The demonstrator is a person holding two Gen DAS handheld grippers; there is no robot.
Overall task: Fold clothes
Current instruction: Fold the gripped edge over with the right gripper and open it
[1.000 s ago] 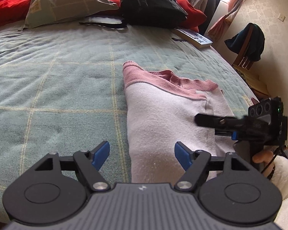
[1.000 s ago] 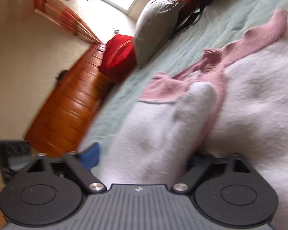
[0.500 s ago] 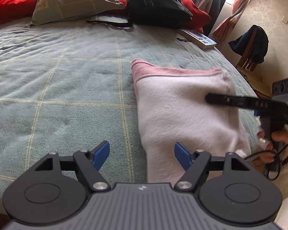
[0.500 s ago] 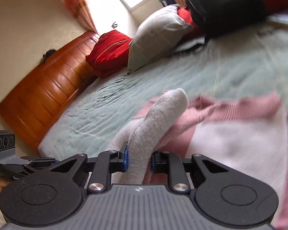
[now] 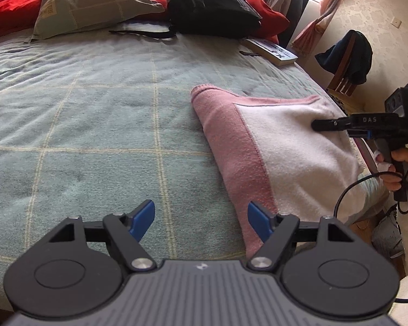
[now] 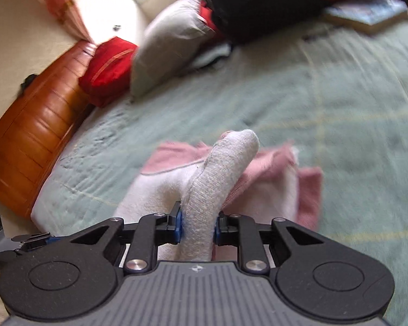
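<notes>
A white sweater with pink trim [image 5: 285, 157] lies on the green checked bedspread [image 5: 95, 125], its pink band along the left side. My right gripper [image 6: 197, 225] is shut on a raised fold of the sweater's white knit [image 6: 223, 168], which sticks up between the pads. In the left wrist view this right gripper [image 5: 321, 125] reaches in from the right over the sweater, a person's hand on its handle. My left gripper [image 5: 201, 218] hangs open above the bedspread, its right finger [image 5: 258, 224] by the sweater's near corner, with nothing between the fingers.
A grey-green pillow [image 5: 95, 2], red cushions [image 5: 5, 2], a black backpack [image 5: 212, 0] and a book [image 5: 272, 50] lie at the bed's far end. A chair with dark clothing [image 5: 348, 54] stands right of the bed. A wooden board [image 6: 27, 135] runs along one side.
My right gripper closed on a fold of the sweater, then lifted and swung round with it. The neckline is now covered and a wide pink band shows. My left gripper kept still.
</notes>
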